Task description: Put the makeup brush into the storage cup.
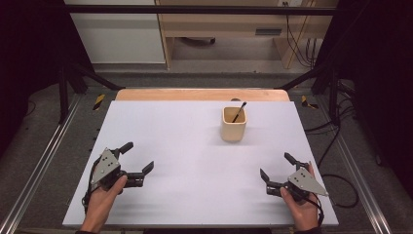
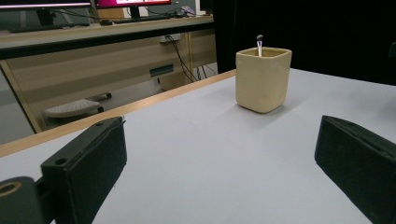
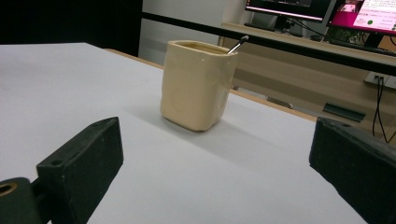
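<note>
The white tabletop point(image 1: 195, 146) takes up most of the scene, a pale wooden strip running along its far edge, and nearly all of its surface lies bare. Dark curtains close in both sides, and a black bar crosses overhead at the back. Beyond the far edge sit a wooden desk and trailing cables (the monitors on it are cut off at the top of the gripper views).

The left gripper point(image 1: 137, 156) rests near the near-left corner, held in a hand point(image 1: 103, 200) whose forearm is cut off at the bottom edge. Its jaws stand wide apart with nothing between them. The right gripper point(image 1: 277, 166) sits near the near-right corner in the other hand point(image 1: 302, 207), its jaws likewise spread wide and empty. A broad open stretch of tabletop separates the two.

A cream, square-sided cup point(image 1: 234, 124) stands upright toward the far right of centre, well apart from both grippers and short of the far edge. A thin dark-tipped stick point(image 1: 239, 111) leans inside it; only its top end clears the rim, so what it is stays unclear.
</note>
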`<state>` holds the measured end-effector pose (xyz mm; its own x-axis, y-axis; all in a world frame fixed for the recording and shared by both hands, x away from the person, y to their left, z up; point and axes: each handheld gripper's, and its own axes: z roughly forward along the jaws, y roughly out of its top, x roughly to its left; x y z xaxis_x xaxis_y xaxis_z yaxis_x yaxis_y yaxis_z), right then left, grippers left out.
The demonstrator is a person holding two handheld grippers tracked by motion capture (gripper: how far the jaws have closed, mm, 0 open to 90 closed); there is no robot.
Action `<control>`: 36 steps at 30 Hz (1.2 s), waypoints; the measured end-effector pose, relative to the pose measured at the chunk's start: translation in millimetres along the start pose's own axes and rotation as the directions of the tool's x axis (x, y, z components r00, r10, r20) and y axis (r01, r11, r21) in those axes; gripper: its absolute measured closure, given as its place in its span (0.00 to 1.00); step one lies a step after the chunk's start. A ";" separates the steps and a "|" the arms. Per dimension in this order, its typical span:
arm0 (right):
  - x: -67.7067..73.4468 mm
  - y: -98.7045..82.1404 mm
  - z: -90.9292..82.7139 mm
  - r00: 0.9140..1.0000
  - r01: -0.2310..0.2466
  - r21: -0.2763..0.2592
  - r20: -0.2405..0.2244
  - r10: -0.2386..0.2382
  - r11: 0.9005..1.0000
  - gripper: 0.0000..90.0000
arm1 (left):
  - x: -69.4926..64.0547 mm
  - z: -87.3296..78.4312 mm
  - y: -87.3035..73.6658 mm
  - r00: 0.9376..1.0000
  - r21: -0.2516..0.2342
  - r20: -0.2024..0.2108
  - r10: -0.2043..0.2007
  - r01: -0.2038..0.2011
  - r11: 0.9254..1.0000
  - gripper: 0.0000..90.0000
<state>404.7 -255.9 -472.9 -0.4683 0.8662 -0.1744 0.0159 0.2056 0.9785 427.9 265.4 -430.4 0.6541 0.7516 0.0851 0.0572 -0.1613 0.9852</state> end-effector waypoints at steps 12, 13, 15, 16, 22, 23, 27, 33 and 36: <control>-1.4 -0.2 -0.7 1.000 -0.005 -0.003 0.005 0.005 1.000 0.03 | 5.2 -10.6 -6.9 0.999 -0.029 -0.033 -0.014 0.013 0.999 0.02; -1.3 -0.1 -0.6 1.000 -0.005 -0.003 0.005 0.005 1.000 0.03 | 5.7 -11.3 -7.5 0.999 -0.032 -0.035 -0.013 0.012 0.999 0.02; -0.9 -0.1 -0.6 1.000 -0.005 -0.001 0.004 0.005 1.000 0.03 | 6.5 -12.7 -8.5 0.999 -0.036 -0.039 -0.012 0.010 0.999 0.02; -0.9 -0.1 -0.6 1.000 -0.005 -0.002 0.003 0.005 1.000 0.03 | 7.0 -13.4 -8.8 0.999 -0.038 -0.040 -0.009 0.008 0.999 0.02; -2.5 -0.2 -1.3 1.000 -0.005 -0.002 0.009 0.005 1.000 0.03 | 8.5 -17.5 -9.6 0.999 -0.056 -0.041 0.006 -0.008 0.998 0.02; -2.7 -0.3 -1.5 1.000 -0.006 -0.002 0.010 0.006 1.000 0.03 | 8.7 -18.9 -10.2 0.999 -0.066 -0.045 0.000 -0.003 0.998 0.02; -3.2 -0.3 -1.8 1.000 -0.006 -0.003 0.012 0.006 1.000 0.03 | 11.6 -23.3 -12.7 0.999 -0.078 -0.053 0.001 -0.005 0.997 0.02; -3.8 -0.6 -2.0 1.000 -0.007 -0.003 0.014 0.007 1.000 0.03 | 17.1 -29.5 -17.6 0.997 -0.094 -0.073 -0.015 0.008 0.996 0.02; -4.2 -0.6 -2.3 1.000 -0.009 -0.003 0.016 0.009 1.000 0.03 | 19.6 -33.0 -19.9 0.996 -0.103 -0.084 -0.021 0.012 0.995 0.02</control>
<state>404.6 -260.8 -472.5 -0.4537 0.8753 -0.1675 0.0173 0.1966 0.9803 414.6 304.5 -443.4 0.5874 0.8057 0.0768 -0.0133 -0.0853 0.9963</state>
